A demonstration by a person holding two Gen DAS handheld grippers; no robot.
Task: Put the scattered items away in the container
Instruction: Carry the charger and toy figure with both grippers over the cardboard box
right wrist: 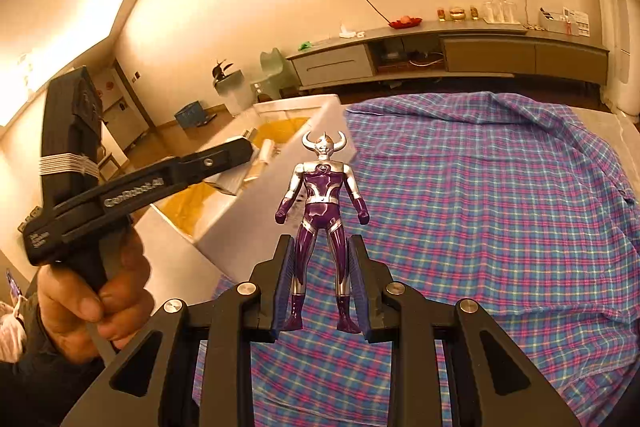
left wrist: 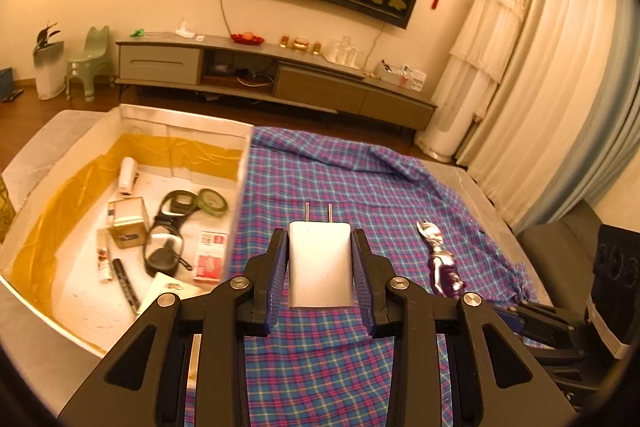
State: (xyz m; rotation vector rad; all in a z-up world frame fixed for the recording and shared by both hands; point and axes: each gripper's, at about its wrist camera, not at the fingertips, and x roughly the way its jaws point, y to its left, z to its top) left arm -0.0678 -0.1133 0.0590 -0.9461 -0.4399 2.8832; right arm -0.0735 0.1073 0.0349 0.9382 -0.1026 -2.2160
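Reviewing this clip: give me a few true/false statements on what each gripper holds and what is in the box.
1. The left gripper grips a white two-prong wall charger. True.
2. The right gripper is empty. False: its fingers clamp the legs of a purple and silver horned toy figure.
3. The white foam box with yellow lining already holds a green tape roll. True.
4. The checked blue and pink cloth lies inside the box. False: it is spread beside the box.
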